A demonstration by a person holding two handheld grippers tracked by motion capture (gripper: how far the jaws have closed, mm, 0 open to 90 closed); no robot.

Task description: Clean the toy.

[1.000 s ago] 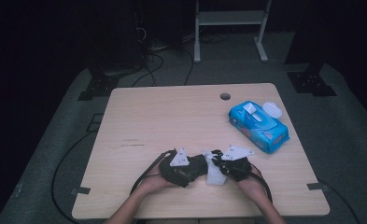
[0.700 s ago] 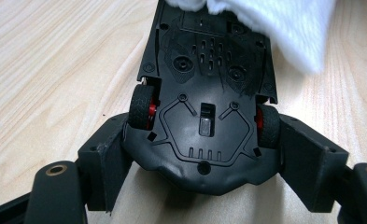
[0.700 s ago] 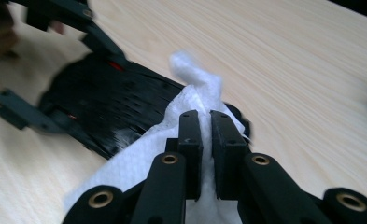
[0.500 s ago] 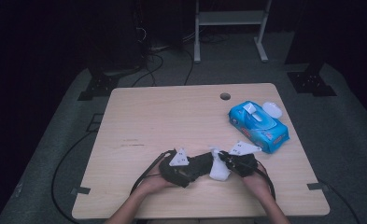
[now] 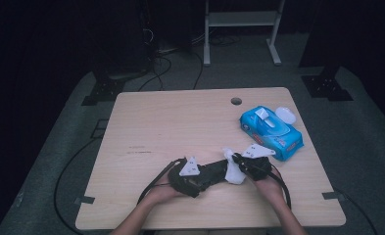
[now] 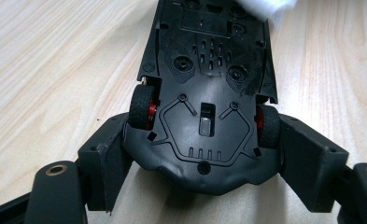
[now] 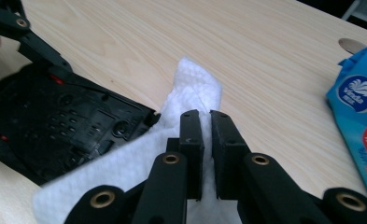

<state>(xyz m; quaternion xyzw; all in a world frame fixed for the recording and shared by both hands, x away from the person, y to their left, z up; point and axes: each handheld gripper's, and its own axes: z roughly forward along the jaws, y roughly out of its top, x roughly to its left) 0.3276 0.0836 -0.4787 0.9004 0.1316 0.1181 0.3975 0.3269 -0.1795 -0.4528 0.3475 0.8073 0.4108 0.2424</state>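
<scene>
A black toy car (image 6: pixel 209 79) lies upside down, its underside and red-hubbed wheels facing up. My left gripper (image 6: pixel 204 154) is shut on its rear end, one jaw on each flank. In the high view the left gripper (image 5: pixel 200 178) and the car (image 5: pixel 214 171) sit near the table's front edge. My right gripper (image 7: pixel 207 121) is shut on a white wipe (image 7: pixel 195 88) that lies against the far end of the car (image 7: pixel 64 126). From above, the right gripper (image 5: pixel 239 164) meets the wipe (image 5: pixel 233 171) just right of the car.
A blue pack of wet wipes (image 5: pixel 271 132) with its lid flipped open lies at the right of the wooden table (image 5: pixel 180 122), close behind my right hand. A cable hole (image 5: pixel 236 101) is near the far edge. Cables trail off the front.
My right gripper with the wipe has shifted slightly to the right and away along the car's end. The left gripper and the car have stayed put.
</scene>
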